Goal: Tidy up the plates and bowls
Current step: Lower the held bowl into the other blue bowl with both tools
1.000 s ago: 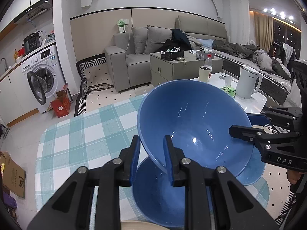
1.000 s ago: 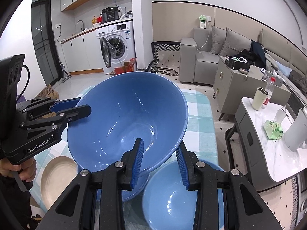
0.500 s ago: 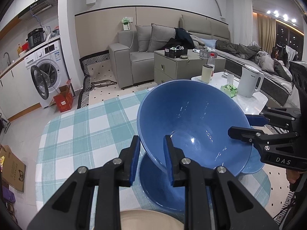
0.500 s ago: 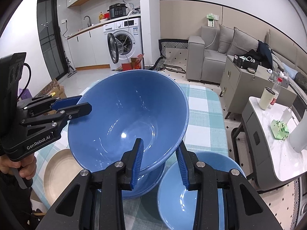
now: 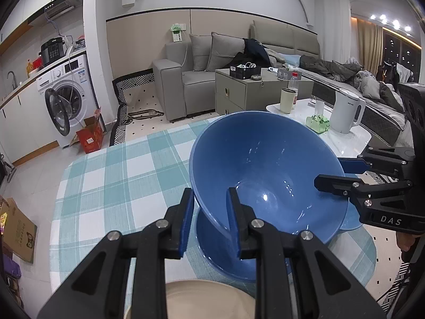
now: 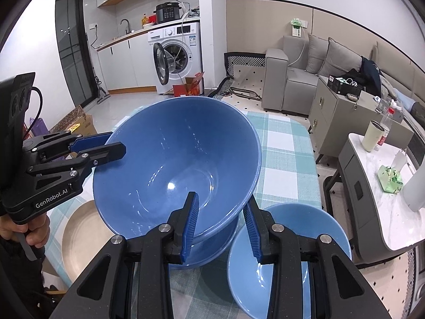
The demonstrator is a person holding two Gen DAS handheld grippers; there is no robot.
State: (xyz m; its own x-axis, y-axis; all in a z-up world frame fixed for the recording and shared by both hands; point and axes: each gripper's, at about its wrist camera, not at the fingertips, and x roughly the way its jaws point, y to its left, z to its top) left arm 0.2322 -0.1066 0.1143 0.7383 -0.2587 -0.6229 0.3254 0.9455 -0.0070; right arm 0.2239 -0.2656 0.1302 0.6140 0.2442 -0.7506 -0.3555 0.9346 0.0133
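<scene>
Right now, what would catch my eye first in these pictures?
A big blue bowl fills the middle, tilted and held above the checked tablecloth by two hand-held grippers: the left hand-held gripper and the right hand-held gripper each pinch its rim from opposite sides. Just below sits another blue bowl, with a paler blue bowl beside it.

A white front-loading washing machine [image 6: 174,58] is standing open-doored by white walls, a grey fabric sofa [image 5: 186,79] is sitting on pale tiled floor, and ceiling spotlights [image 5: 387,22] are glowing above beige curtains.
</scene>
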